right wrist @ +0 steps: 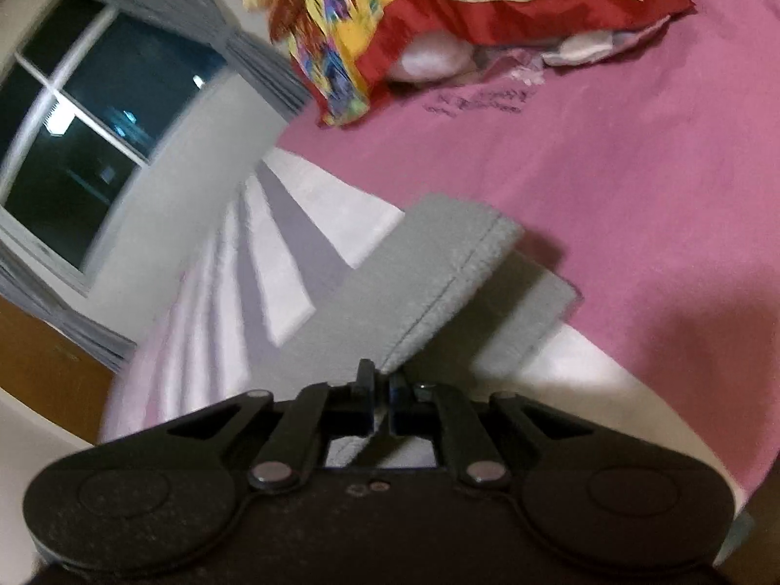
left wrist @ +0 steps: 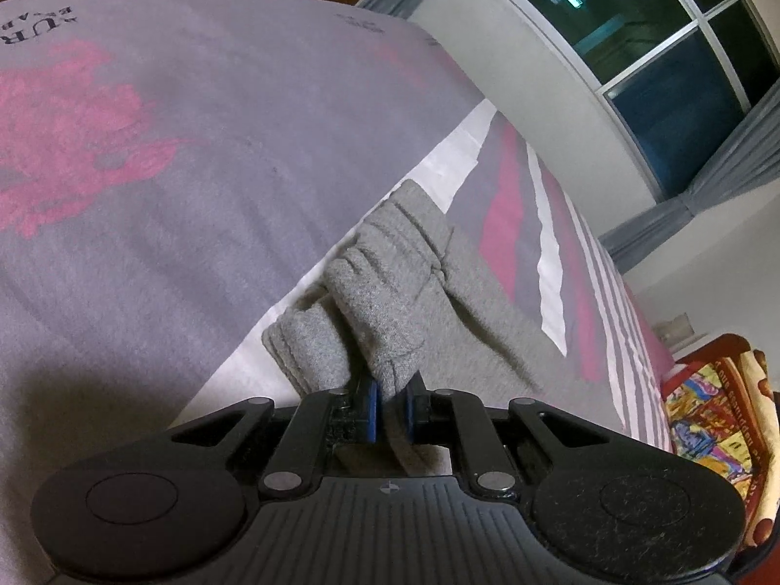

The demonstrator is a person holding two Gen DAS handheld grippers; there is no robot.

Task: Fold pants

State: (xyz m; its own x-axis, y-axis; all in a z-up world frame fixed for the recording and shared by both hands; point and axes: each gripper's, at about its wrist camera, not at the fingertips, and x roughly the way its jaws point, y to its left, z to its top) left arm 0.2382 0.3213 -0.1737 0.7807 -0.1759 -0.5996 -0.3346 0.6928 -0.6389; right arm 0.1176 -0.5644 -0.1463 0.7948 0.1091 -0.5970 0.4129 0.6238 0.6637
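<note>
Left gripper (left wrist: 390, 407): black two-finger tool with blue pads (left wrist: 372, 407), jaws clamped on a bunched fold of the grey knitted fleece pants (left wrist: 385, 302). The gathered, ribbed waistband end rises just ahead of the fingertips; the rest of the garment trails ahead and to the right.

Right gripper (right wrist: 381, 397): black two-finger tool, jaws pressed together on the corner of a flat grey pant-leg hem with a stitched seam, which extends ahead and rightward over a second grey layer.

Bedspread, grey, pink and white printed cloth (left wrist: 170, 156): beneath the pants, spreading left of the left gripper.

Multicoloured red-bordered blanket (right wrist: 370, 34): far ahead of the right gripper.

Dark window with white frame (left wrist: 658, 48): ahead, upper right.
</note>
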